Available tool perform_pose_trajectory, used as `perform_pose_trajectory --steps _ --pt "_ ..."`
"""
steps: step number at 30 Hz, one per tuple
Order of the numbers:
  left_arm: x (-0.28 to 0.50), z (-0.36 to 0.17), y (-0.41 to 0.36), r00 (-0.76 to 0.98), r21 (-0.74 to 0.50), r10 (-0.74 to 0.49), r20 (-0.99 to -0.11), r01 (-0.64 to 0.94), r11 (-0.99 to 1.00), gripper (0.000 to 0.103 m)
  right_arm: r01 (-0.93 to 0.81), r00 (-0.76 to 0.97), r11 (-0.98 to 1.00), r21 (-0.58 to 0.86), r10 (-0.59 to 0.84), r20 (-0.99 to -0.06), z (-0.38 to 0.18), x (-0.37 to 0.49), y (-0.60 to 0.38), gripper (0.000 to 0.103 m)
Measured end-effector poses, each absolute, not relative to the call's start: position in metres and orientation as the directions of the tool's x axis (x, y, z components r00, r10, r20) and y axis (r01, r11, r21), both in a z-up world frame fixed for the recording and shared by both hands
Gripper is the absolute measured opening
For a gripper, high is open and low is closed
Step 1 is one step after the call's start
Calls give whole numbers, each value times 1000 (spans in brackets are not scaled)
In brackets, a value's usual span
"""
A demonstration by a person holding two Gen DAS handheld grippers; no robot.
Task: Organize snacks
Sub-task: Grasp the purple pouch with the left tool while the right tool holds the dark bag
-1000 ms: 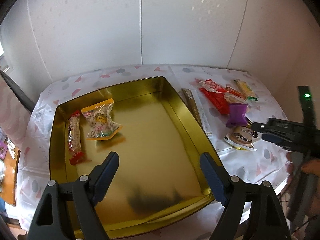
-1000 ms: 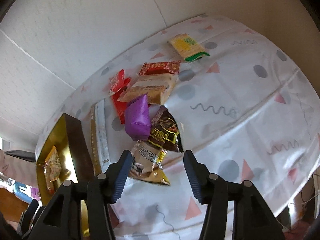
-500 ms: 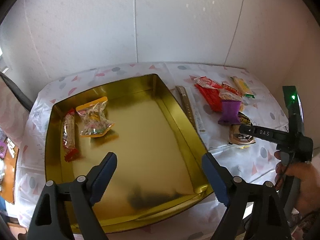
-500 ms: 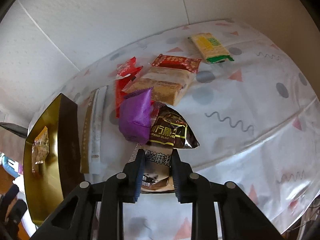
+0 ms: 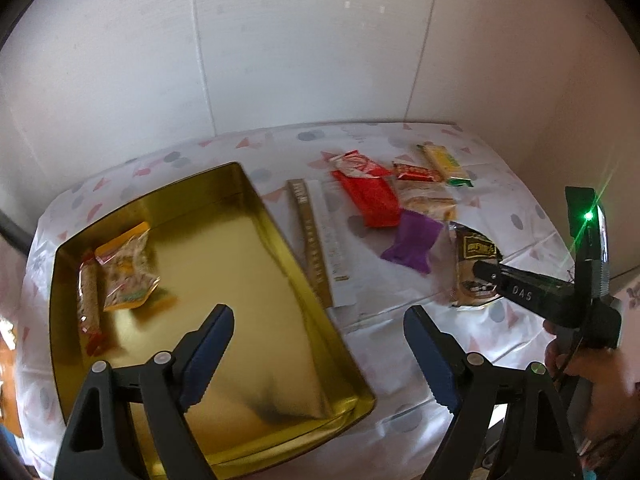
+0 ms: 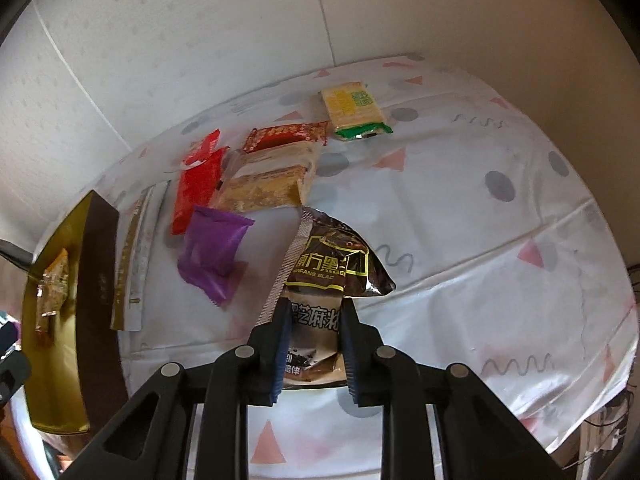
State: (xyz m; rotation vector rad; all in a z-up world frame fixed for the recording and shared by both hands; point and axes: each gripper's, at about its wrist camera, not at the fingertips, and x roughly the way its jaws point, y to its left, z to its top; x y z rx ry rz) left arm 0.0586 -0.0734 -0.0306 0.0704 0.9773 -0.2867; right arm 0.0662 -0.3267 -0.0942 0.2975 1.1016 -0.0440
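My right gripper (image 6: 313,312) is shut on a dark brown snack packet (image 6: 334,264) and holds its near end just off the tablecloth; it also shows in the left wrist view (image 5: 474,268). A purple packet (image 6: 212,252), red packets (image 6: 198,188), a tan packet (image 6: 268,188) and a yellow-green packet (image 6: 352,108) lie beyond. My left gripper (image 5: 320,344) is open and empty above the near right edge of the gold tin tray (image 5: 328,328). The tray holds an orange snack bag (image 5: 126,272) and a red stick packet (image 5: 88,300).
A long gold and white sachet (image 5: 320,240) lies just right of the tray. The right gripper's handle and the hand (image 5: 580,320) show at the right of the left wrist view. White walls close the table at the back and right.
My right gripper went from open over the brown packet to shut on it, and has lifted it a little. The left gripper drew back and shifted right over the tray edge.
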Motion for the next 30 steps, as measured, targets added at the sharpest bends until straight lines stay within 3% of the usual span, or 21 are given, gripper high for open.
perform_pose_trajectory --steps 3,9,13,20,30 --pt "62 -30 -81 519 -73 -219 -826 287 955 87 177 439 961 214 117 -891 -100 73 -324 35" --pt "70 -34 -97 502 -61 -219 -837 311 948 87 138 438 969 203 123 -890 -102 77 -319 35" --pt "75 -36 -106 491 -58 -221 -843 326 944 87 146 445 970 195 111 -888 -101 71 -325 29" --pt "94 -46 -142 462 -32 -218 -860 377 926 88 238 480 943 234 96 -872 -103 57 -356 29" --pt "124 -79 -198 420 45 -161 -893 440 897 89 210 496 946 248 116 -860 -105 54 -359 29"
